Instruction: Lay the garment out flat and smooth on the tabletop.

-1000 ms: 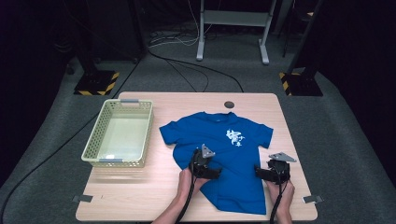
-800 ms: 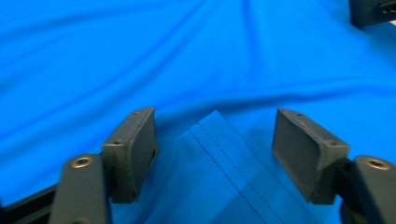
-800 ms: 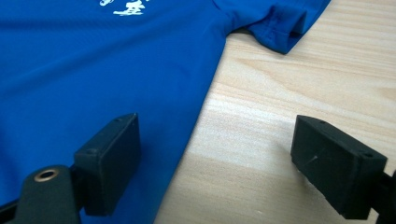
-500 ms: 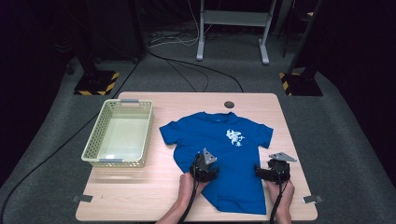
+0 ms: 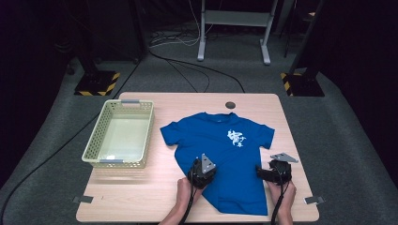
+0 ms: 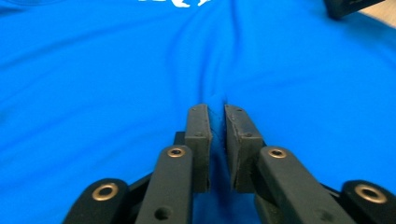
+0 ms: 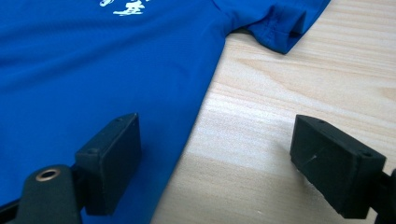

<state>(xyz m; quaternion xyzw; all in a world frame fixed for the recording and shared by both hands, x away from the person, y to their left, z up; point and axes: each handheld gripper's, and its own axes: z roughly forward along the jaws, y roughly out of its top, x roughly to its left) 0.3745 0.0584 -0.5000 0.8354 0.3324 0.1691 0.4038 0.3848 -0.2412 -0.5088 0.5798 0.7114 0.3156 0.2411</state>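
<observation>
A blue T-shirt (image 5: 220,145) with a white print lies flat on the wooden table (image 5: 141,197), collar toward the far side. My left gripper (image 5: 202,172) rests on the shirt's lower left part. In the left gripper view its jaws have just been closing, and the left gripper (image 6: 218,126) is shut on a raised fold of the T-shirt (image 6: 93,93). My right gripper (image 5: 267,172) sits at the shirt's right edge. In the right gripper view the right gripper (image 7: 215,154) is open, one jaw over the T-shirt (image 7: 70,70) and the other over bare table (image 7: 289,84).
A pale yellow mesh basket (image 5: 112,161) stands on the table's left side with nothing in it. A small dark round disc (image 5: 230,105) sits near the far edge. Beyond the table are cables and stand legs on a grey floor.
My left gripper has shifted a little to the right onto the shirt and its jaws have closed on a fold of fabric. The right gripper has stayed where it was.
</observation>
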